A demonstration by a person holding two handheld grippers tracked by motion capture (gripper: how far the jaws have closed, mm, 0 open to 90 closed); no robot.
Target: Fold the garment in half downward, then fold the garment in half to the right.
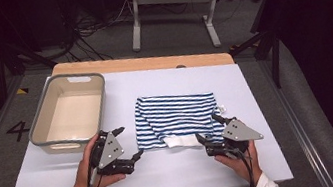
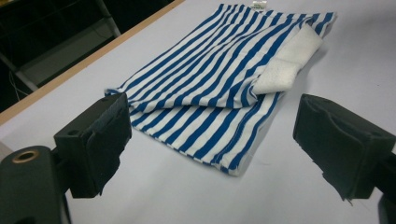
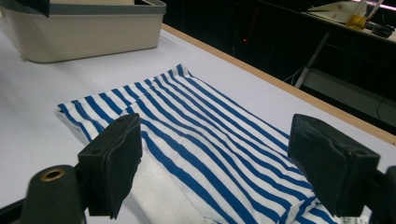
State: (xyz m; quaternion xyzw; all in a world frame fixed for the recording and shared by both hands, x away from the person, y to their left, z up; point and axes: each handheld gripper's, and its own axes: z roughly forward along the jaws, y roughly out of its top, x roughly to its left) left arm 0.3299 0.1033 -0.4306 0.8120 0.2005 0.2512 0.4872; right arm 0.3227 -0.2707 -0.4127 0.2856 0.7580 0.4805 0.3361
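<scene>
Your folded blue-and-white striped cloth (image 1: 177, 117) lies flat mid-tabletop (image 1: 276, 157), soft knit, its white cuff (image 1: 184, 141) at the near edge. Both your left gripper (image 1: 127, 143) and right gripper (image 1: 209, 128) flank it, jaws wide apart, holding nothing. A smooth beige tub (image 1: 69, 114) sits left, just beside the cloth.

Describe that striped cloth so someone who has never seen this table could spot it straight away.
On the white-topped table, look right of the beige bin. The folded cloth lies flat there, between the left gripper and the right gripper. Its blue and white stripes and white cuff mark it out.
</scene>
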